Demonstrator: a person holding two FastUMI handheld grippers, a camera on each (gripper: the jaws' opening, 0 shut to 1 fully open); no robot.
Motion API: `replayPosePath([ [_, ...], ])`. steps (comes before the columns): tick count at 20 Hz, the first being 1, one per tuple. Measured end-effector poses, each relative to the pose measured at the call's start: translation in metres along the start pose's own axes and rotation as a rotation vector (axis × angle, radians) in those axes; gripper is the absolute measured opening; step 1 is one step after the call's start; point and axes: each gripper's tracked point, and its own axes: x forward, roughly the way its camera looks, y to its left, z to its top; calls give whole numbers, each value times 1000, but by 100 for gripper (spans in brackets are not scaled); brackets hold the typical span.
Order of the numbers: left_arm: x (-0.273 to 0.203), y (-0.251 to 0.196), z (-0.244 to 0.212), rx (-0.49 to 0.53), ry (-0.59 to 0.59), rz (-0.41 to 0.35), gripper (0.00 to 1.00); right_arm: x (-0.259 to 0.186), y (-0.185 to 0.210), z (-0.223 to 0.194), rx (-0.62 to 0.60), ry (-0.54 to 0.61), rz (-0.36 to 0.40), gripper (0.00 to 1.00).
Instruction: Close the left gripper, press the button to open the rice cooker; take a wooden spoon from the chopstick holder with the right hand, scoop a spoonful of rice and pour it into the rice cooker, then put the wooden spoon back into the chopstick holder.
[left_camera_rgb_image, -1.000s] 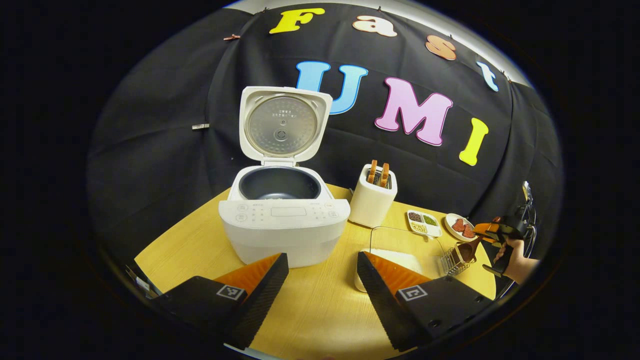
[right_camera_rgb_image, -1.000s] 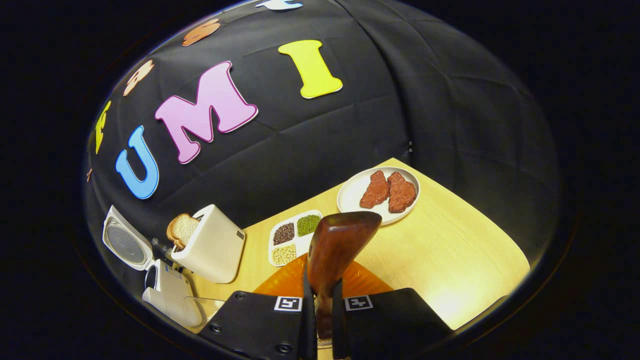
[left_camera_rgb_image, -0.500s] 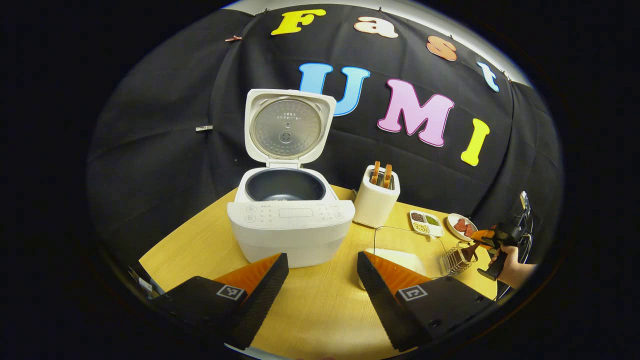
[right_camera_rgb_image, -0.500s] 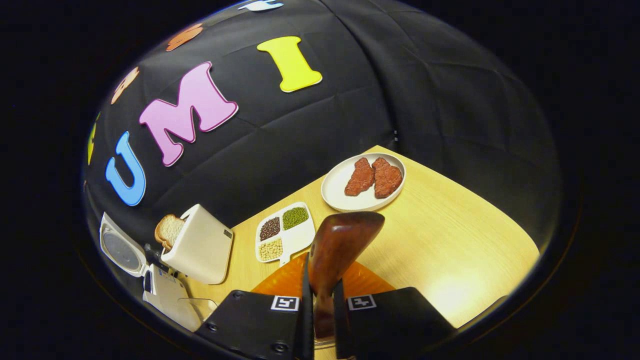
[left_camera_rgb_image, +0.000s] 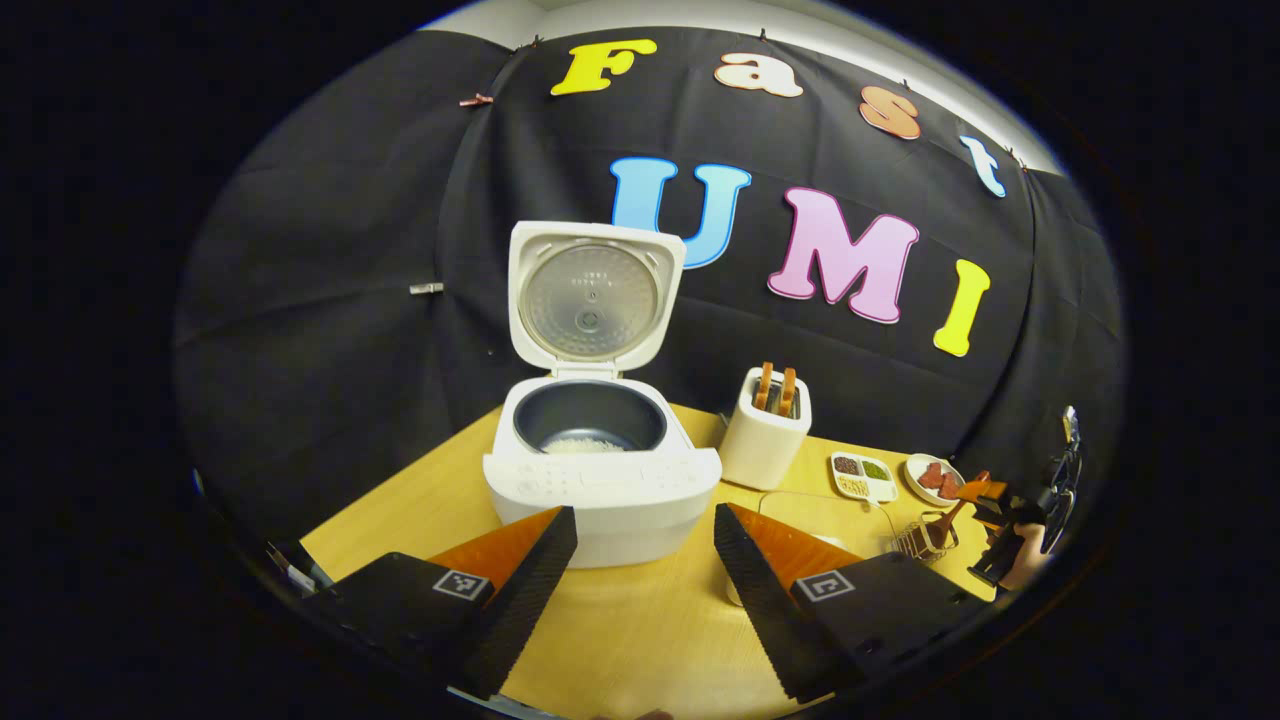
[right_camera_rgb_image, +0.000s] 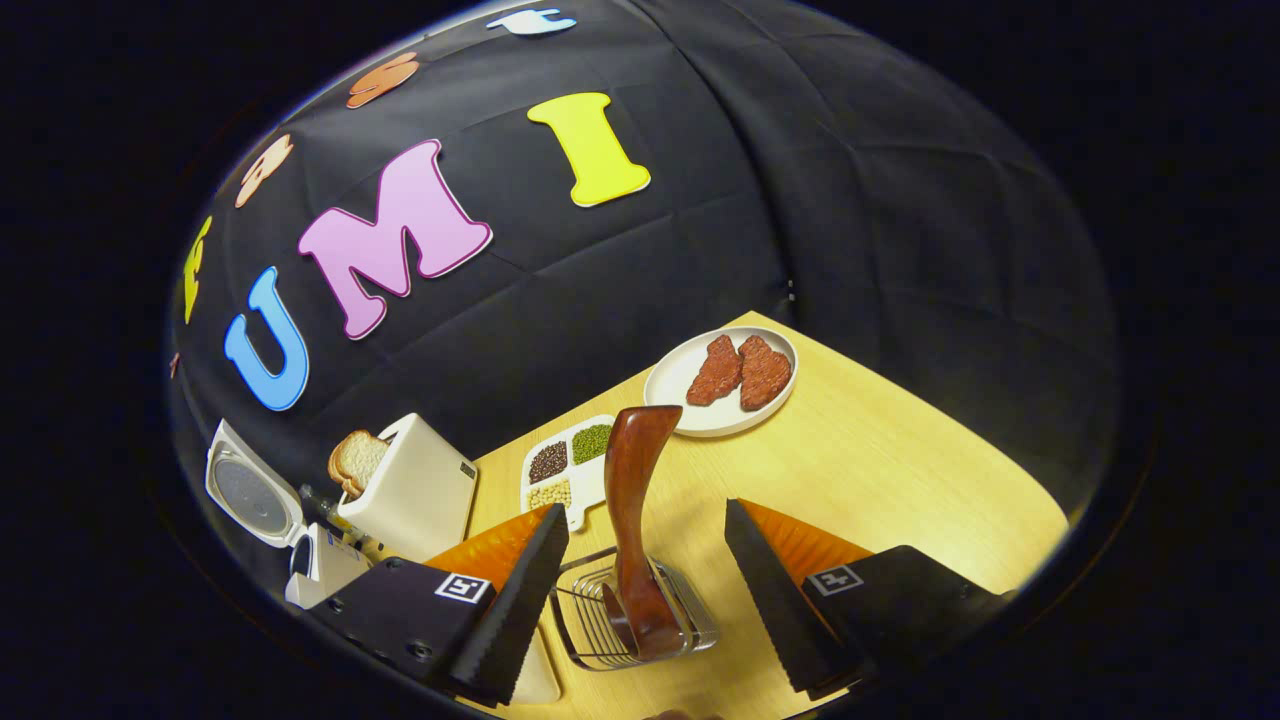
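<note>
**Spoon released into the holder**

The right gripper (right_camera_rgb_image: 640, 560) is seen with its fingers spread wide and nothing held. The wooden spoon (right_camera_rgb_image: 632, 520) stands between them, handle upright, its bowl down in the wire chopstick holder (right_camera_rgb_image: 690, 625) on the wooden table (right_camera_rgb_image: 900, 480). Half a second ago the spoon was clamped; now it is let go. A straight withdrawal along the spoon's long axis is judged the safe move. The left gripper (left_camera_rgb_image: 640, 560) is likewise spread and empty, facing the opened rice cooker (left_camera_rgb_image: 600, 470), in which rice is seen.
</note>
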Motion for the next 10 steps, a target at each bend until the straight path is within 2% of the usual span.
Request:
replayPosePath([
  [3, 2, 10, 37, 14, -53, 50, 96, -25, -2, 12, -81, -46, 13, 98],
  [6, 4, 17, 81, 42, -118, 89, 95, -53, 5, 22, -215, -78, 52, 98],
  [10, 11, 14, 150, -33, -191, 80, 95, -97, 23, 38, -306, -168, 100, 99],
])
